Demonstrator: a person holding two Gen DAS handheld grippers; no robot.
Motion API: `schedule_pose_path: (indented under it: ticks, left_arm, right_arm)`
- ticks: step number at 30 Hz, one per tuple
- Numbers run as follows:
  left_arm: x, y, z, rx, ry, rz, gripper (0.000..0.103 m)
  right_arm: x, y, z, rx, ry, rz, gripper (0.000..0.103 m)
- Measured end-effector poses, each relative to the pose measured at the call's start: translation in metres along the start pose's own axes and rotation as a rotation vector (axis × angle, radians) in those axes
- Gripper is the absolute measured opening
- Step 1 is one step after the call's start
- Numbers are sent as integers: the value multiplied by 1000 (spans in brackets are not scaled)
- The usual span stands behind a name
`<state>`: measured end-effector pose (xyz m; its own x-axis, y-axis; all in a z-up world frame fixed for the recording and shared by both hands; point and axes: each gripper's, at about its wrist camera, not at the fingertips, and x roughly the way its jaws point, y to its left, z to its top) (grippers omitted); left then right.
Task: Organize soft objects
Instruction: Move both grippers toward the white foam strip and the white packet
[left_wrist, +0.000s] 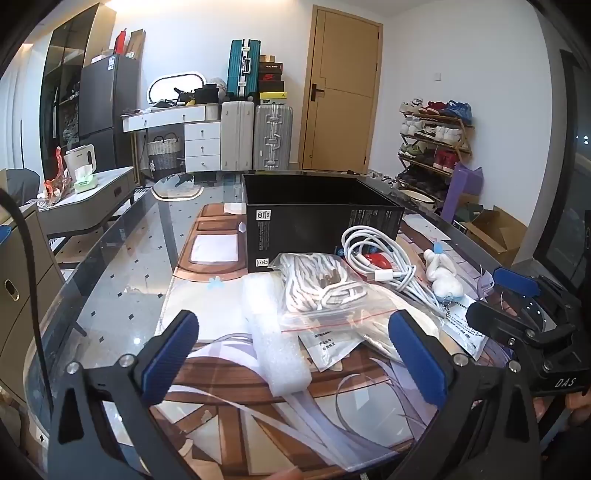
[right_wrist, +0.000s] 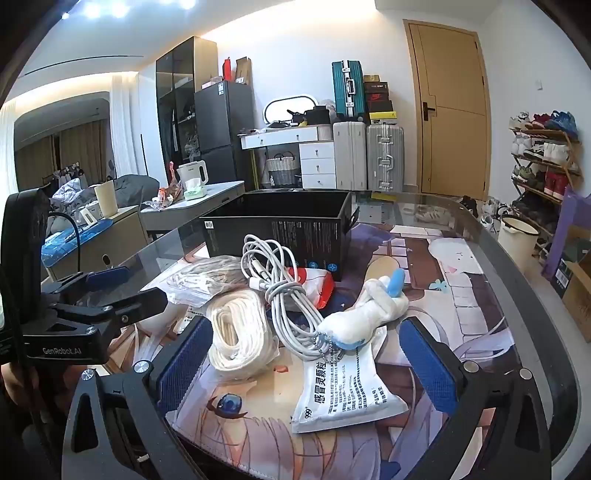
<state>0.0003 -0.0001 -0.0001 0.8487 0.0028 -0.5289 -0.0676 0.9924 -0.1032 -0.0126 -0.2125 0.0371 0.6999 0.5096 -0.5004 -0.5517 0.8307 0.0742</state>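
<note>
Both claws stand fully apart and empty: left claw (left_wrist: 291, 360) over a foam strip (left_wrist: 275, 332), right claw (right_wrist: 306, 362) over a white sachet (right_wrist: 345, 391). Beyond lie a rope bundle (right_wrist: 240, 332), coiled white cable (right_wrist: 280, 291) and plush keychain (right_wrist: 365, 314) on the tabletop (right_wrist: 517, 295). Farthest stands an open black box (right_wrist: 280, 225).

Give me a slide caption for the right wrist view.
Open right gripper poised over a plush keychain, white cables and a sachet, black box behind.
</note>
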Motion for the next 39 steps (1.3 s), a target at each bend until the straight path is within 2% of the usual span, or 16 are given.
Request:
schedule_pose_path:
  ticks: [39]
  left_arm:
    - [4, 2, 1, 16, -22, 5, 103]
  right_arm:
    - [11, 1, -5, -7, 14, -1, 103]
